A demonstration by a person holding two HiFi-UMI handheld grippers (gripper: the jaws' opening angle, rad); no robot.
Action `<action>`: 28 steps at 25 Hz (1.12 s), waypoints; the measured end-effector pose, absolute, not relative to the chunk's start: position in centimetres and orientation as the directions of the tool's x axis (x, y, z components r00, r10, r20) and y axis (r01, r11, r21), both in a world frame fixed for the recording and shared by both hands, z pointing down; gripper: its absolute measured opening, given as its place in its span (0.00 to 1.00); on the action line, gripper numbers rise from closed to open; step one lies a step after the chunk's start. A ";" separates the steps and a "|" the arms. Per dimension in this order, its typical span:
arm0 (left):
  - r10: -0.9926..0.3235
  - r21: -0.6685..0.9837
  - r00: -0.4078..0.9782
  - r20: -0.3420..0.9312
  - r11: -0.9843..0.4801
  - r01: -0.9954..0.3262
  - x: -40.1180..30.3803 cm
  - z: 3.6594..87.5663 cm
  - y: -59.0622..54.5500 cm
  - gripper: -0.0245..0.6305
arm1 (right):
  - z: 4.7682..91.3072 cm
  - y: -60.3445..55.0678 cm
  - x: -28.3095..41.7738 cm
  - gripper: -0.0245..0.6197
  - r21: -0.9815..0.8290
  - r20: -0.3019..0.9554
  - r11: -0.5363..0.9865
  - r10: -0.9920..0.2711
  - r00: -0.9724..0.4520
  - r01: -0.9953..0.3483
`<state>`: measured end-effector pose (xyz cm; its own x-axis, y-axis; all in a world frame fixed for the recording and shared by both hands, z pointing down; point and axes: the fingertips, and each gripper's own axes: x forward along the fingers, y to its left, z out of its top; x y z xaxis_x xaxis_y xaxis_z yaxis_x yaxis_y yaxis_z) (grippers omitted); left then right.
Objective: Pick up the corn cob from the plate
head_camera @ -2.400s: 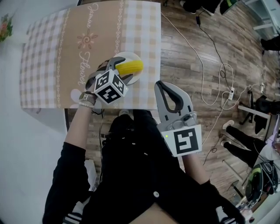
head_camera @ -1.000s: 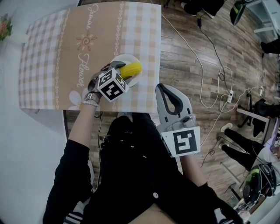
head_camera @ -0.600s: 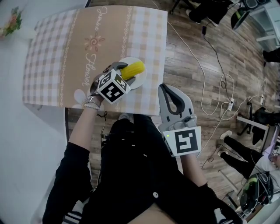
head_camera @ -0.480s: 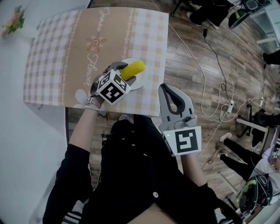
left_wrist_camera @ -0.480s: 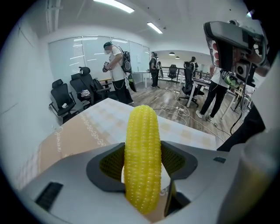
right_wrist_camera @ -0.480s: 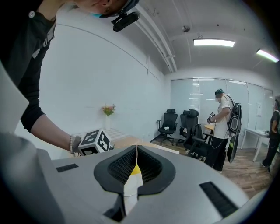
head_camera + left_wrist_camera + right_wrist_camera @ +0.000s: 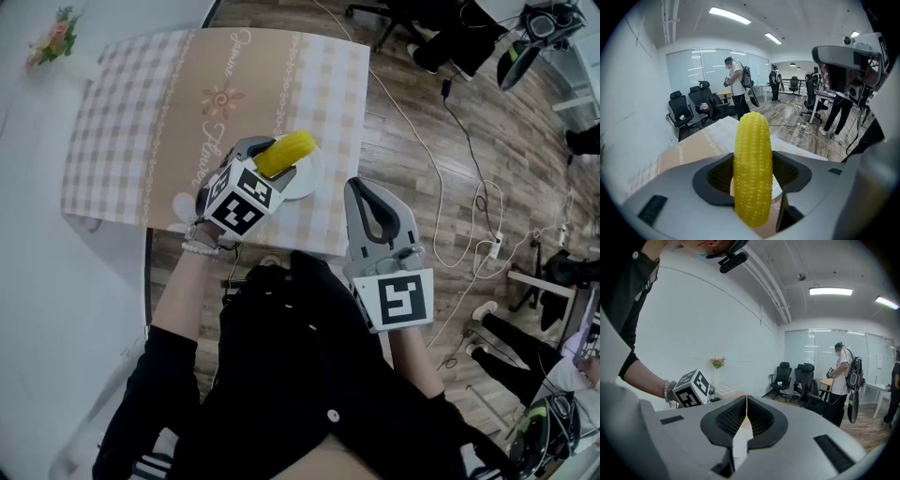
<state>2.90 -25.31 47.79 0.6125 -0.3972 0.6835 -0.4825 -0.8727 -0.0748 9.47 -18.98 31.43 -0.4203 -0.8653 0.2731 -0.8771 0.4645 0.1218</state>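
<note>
The yellow corn cob [image 7: 286, 152] is held up off the white plate [image 7: 307, 178] by my left gripper [image 7: 264, 161], whose jaws are shut on it. In the left gripper view the corn cob [image 7: 752, 164] stands upright between the grey jaws, its tip well past them. The plate lies on the checked tablecloth [image 7: 141, 122] near the table's front right corner. My right gripper [image 7: 373, 217] hangs off the table's near edge, shut with nothing in it; its jaws meet in the right gripper view [image 7: 746, 420].
A small flower vase [image 7: 58, 37] stands at the table's far left. Cables [image 7: 459, 141] run over the wooden floor to the right. Office chairs [image 7: 693, 105] and standing people [image 7: 736, 84] are in the room beyond the table.
My left gripper has lifted the corn cob off the plate and raised it a little. The head view has shifted, so the table sits lower in the picture. The right gripper has stayed put.
</note>
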 end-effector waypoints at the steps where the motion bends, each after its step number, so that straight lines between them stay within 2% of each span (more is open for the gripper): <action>1: -0.407 -0.075 0.614 0.676 -0.867 -0.492 2.8 47.2 -25.2 0.43 | 31.2 -19.0 9.5 0.10 0.124 0.270 0.465 -0.866 -0.421 -0.877; 12: -0.510 -0.120 0.656 0.556 -0.831 -0.544 2.3 40.3 -23.8 0.43 | 29.0 -19.1 10.2 0.10 0.164 0.214 0.432 -0.893 -0.396 -0.887; 28: -0.652 -0.204 0.638 0.409 -0.747 -0.633 0.1 31.2 -22.4 0.43 | 26.2 -19.9 10.7 0.10 0.193 0.149 0.416 -0.907 -0.393 -0.888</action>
<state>0.13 -22.42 31.24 0.6384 -0.6519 0.4092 -0.6326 -0.7473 -0.2037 10.67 -19.85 26.22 -0.3928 -0.9075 0.1490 -0.8885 0.4163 0.1931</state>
